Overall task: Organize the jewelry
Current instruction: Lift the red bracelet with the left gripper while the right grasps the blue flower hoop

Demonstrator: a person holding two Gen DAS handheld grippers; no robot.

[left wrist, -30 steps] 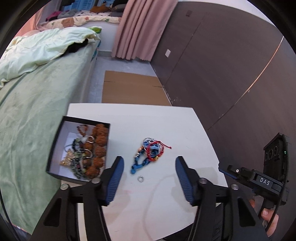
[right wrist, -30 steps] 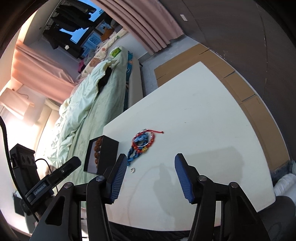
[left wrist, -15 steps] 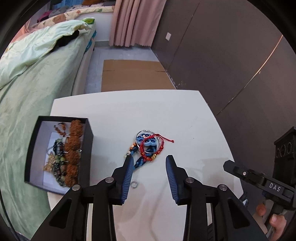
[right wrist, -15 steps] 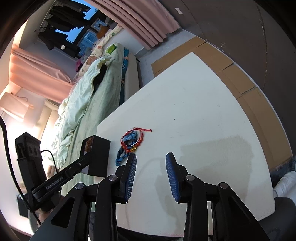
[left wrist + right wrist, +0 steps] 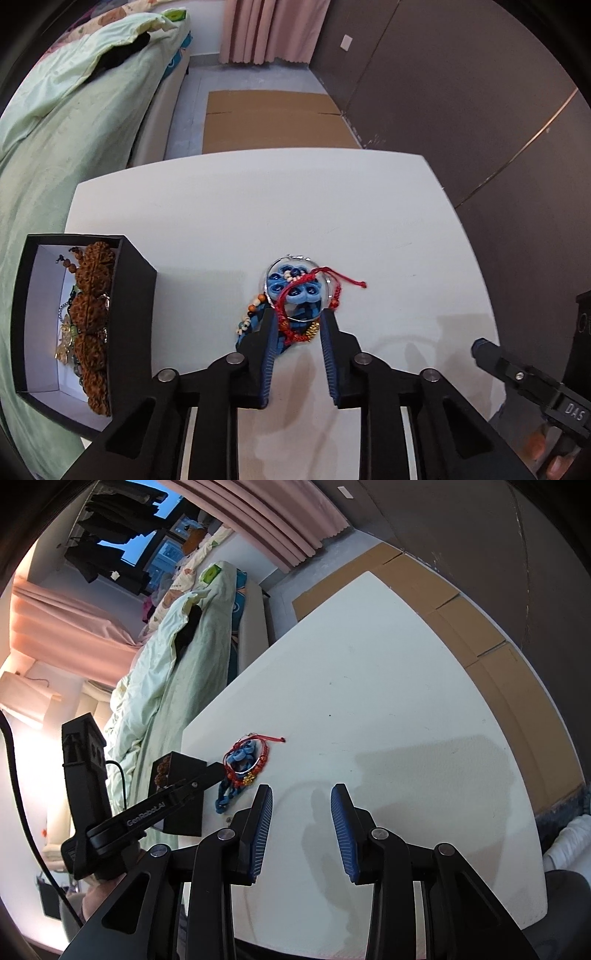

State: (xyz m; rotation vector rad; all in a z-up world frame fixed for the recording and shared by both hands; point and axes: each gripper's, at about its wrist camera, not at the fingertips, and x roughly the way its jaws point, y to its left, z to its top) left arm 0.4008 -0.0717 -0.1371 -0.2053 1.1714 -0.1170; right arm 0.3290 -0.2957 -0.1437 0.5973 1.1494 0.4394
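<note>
Left wrist | left gripper (image 5: 298, 317) fingers closing around bracelet pile (image 5: 295, 302), nearer

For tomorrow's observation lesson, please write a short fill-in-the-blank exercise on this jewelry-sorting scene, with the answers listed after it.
1. The black box with the brown beads stands on the ____ table.
2. The left gripper reaches the bracelet pile, whose topmost cord is ____.
3. Between the right gripper's jaws lies ____ but bare table.
4. Past the table's far edge, flat ____ covers the floor.

Answers: white; red; nothing; cardboard
</note>
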